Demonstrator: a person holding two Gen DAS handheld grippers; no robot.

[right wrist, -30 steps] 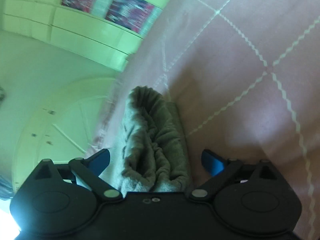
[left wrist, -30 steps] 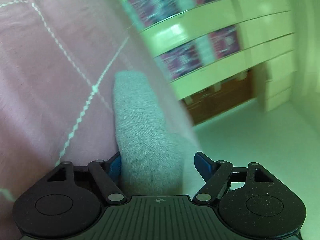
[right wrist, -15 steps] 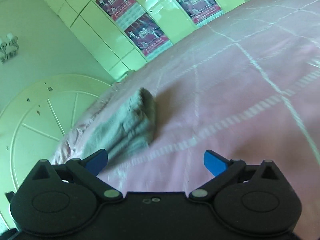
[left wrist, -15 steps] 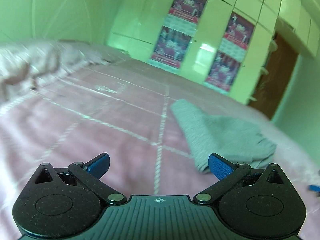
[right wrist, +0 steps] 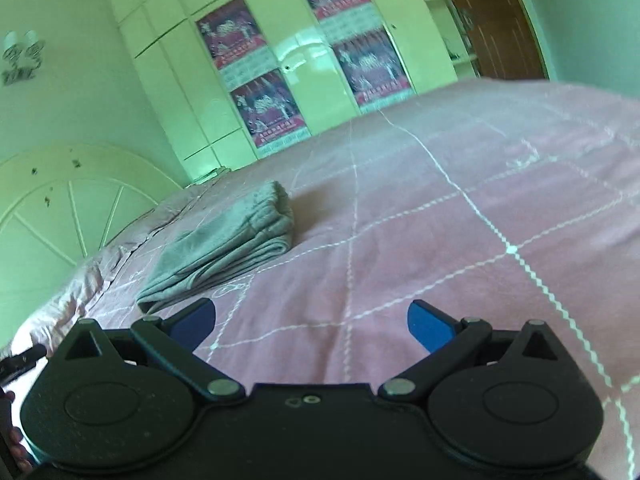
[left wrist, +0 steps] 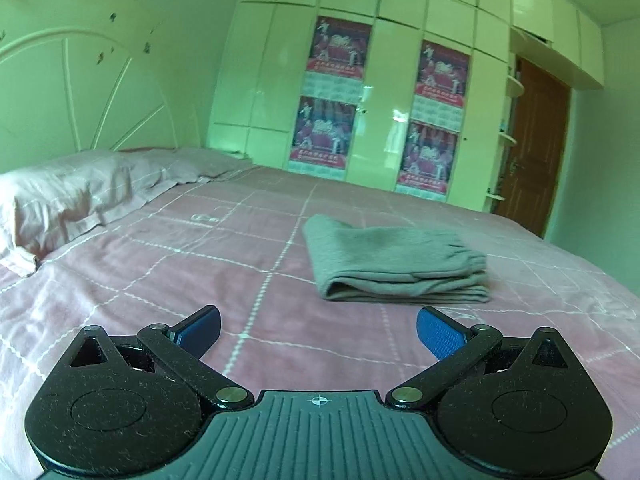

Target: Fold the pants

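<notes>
Grey pants [left wrist: 394, 265]: folded, lying on pink bedspread [left wrist: 200, 264].
Left gripper [left wrist: 318, 326]: jaws spread, empty.
Right gripper [right wrist: 311, 320]: jaws spread, empty.

Strong green cast, both views. Glare on wardrobe doors [left wrist: 394, 116]. Fisheye bends edges; corners vignetted black. Right-wrist view slightly soft, possibly motion blur.

The pants [left wrist: 394, 260] were plain grey. The bedspread [left wrist: 160, 272] was pink with a grid of thin white lines. The pillow [left wrist: 60, 196] was pale pink. Both grippers were black with blue pads [left wrist: 438, 336]. The wardrobe [left wrist: 384, 80] was cream, the posters [left wrist: 338, 54] red, the door [left wrist: 532, 148] brown.
</notes>
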